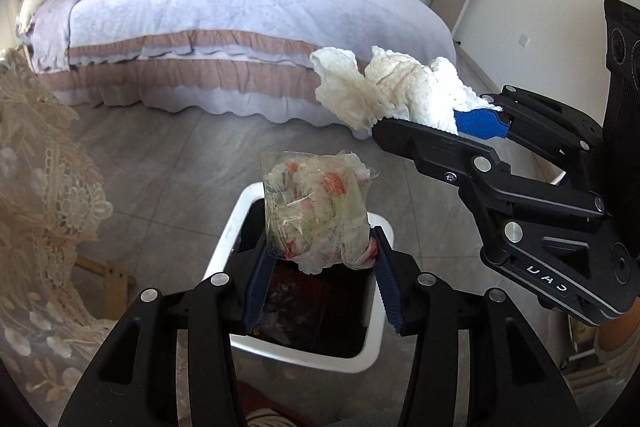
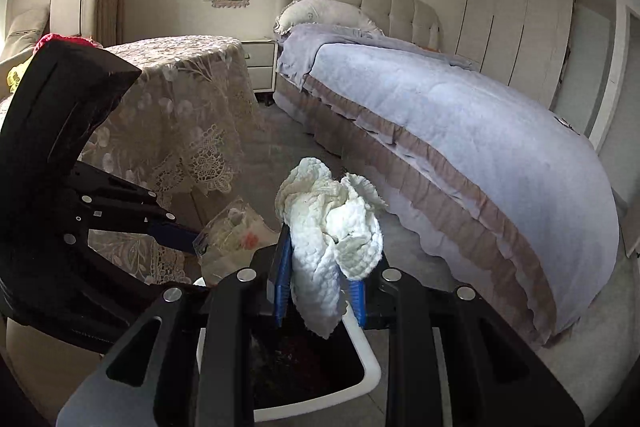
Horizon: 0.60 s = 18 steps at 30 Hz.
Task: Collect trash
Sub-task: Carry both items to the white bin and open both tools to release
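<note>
Jaws pinch both loads over the white bin (image 1: 224, 247) — left gripper (image 1: 320, 283) a crinkly plastic wrapper bundle (image 1: 316, 211), right gripper (image 2: 320, 291) soft crumpled paper towel (image 2: 332, 227) — light, squashy, held low.

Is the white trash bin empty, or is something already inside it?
Not empty. The white trash bin has no lid on, and dark trash lies inside; how full, cannot tell.

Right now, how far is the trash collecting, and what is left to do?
Done: both pieces are picked up, and the white bin already holds some dark rubbish. In hand: the left gripper clamps a clear bag of scraps above the bin; the right gripper clamps a crumpled paper towel. Left: release both into the bin.
</note>
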Motion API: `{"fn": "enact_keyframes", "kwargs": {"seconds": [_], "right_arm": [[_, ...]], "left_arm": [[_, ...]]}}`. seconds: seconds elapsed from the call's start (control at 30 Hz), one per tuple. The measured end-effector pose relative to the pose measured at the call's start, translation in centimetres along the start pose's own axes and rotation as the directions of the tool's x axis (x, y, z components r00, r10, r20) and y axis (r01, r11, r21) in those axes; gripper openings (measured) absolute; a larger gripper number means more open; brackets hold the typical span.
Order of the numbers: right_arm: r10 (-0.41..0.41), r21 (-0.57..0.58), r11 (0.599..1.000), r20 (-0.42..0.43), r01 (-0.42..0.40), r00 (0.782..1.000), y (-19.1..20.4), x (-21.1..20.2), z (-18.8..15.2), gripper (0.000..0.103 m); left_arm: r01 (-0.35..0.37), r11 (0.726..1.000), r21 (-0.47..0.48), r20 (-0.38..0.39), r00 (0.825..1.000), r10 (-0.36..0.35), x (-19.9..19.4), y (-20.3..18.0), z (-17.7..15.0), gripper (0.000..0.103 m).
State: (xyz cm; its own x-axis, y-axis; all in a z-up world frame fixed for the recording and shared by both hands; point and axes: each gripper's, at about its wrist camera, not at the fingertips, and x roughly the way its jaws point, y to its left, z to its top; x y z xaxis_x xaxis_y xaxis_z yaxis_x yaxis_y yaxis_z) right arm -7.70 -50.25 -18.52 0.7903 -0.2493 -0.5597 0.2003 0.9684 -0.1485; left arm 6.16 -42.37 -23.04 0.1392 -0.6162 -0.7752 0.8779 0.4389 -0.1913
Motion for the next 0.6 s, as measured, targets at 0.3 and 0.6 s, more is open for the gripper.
{"fn": "enact_keyframes", "kwargs": {"seconds": [0.3, 0.6], "right_arm": [[0.039, 0.019, 0.999, -0.075, -0.038, 0.996, -1.1, 3.7, -3.9, 0.026], [0.064, 0.005, 0.998, -0.084, -0.064, 0.994, -1.0, 5.0, -3.8, 0.027]], "left_arm": [[-0.05, 0.997, 0.065, -0.092, 0.994, 0.056, 4.7, -0.5, -1.7, 0.098], [-0.17, 0.98, 0.107, -0.058, 0.983, 0.177, 3.9, 0.8, -1.2, 0.098]]}}
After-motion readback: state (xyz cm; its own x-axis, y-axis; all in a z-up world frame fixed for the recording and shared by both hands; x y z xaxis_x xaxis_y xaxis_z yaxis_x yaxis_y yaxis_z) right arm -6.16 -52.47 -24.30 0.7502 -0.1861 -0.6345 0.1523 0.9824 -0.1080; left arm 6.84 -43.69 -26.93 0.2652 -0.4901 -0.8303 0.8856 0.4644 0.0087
